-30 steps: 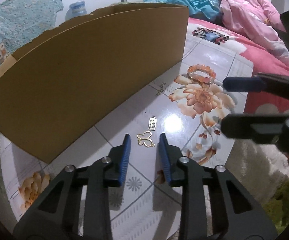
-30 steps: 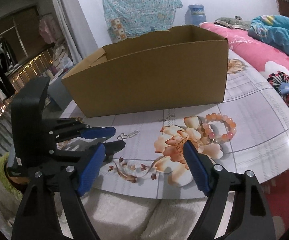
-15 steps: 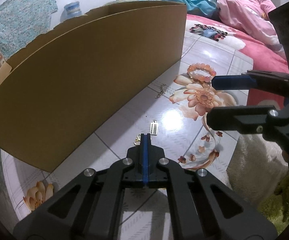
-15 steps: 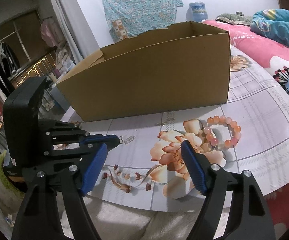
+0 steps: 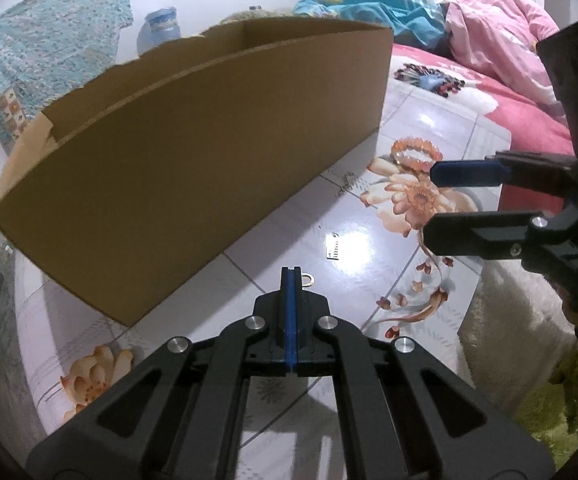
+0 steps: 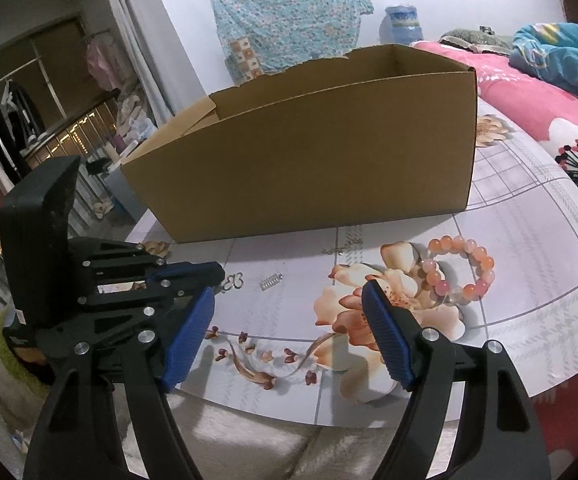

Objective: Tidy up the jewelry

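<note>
My left gripper (image 5: 291,273) is shut on the gold butterfly pendant (image 6: 233,281), low over the floral table top. In the left wrist view only a small gold loop of the pendant (image 5: 308,280) peeks out beside the blue pads. A small silver ribbed charm (image 5: 334,251) (image 6: 271,281) lies just beyond it. Farther right lies a pink-orange bead bracelet (image 5: 415,152) (image 6: 461,268), and a thin chain (image 5: 345,184) (image 6: 343,246) rests near the box. My right gripper (image 6: 287,292) (image 5: 449,200) is open and holds nothing, hovering at the table's near edge.
A large open cardboard box (image 6: 329,168) (image 5: 193,184) stands across the back of the table (image 6: 529,264). A bed with pink and blue bedding (image 6: 549,92) is on the right. White fluffy fabric (image 6: 249,436) lies below the table's front edge.
The left jaws have closed from open around the butterfly pendant to shut on it. The right gripper has stayed open and nearly still.
</note>
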### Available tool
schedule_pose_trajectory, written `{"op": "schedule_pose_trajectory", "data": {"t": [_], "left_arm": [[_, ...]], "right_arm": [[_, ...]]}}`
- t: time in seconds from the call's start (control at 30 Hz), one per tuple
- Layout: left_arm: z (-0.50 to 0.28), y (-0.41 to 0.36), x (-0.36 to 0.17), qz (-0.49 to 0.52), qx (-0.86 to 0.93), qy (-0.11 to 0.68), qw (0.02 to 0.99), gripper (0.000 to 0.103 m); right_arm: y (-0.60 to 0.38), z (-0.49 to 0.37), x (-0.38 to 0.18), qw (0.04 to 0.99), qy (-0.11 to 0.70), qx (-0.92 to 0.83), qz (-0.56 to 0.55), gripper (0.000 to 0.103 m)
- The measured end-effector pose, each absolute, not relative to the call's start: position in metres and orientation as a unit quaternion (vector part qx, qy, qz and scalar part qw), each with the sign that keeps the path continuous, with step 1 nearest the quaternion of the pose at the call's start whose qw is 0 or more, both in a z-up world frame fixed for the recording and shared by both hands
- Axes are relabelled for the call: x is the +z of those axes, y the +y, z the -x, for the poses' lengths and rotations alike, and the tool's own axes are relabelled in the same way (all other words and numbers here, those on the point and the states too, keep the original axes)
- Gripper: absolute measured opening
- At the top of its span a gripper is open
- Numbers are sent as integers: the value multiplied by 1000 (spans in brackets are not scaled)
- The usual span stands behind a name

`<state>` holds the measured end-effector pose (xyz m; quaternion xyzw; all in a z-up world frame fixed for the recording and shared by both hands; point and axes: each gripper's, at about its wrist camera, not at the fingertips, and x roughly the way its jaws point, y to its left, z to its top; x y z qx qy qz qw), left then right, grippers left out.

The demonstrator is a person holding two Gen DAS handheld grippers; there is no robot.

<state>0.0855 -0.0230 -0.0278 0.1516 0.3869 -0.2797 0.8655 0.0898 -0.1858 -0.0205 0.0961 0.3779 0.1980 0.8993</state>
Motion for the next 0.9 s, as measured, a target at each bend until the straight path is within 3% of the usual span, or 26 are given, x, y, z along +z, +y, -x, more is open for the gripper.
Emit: {"op": "schedule_pose_trajectory", "data": {"t": [0.4,0.47,0.5,0.53,0.73,0.9], "left_arm": [[-86,-13,-17,-113,-276,398,868,0],[-88,-14,-22,-93,-279,417,860,15],[-89,-15,-24,-88,-273,423,860,37],[-89,-16,-26,-86,-267,423,861,47],[-95,-28,-35,-87,-259,427,862,46],[-96,-36,-39,-122,-241,420,866,26]], "right_arm": [[-175,-92,-17,901,370,212,-76,74],[-172,-94,-17,901,370,215,-72,74],[-171,-94,-18,900,371,217,-71,74],[-171,-95,-19,900,372,217,-70,74],[-173,-96,-24,898,378,214,-75,74],[-179,-96,-24,899,376,209,-82,74]]}}
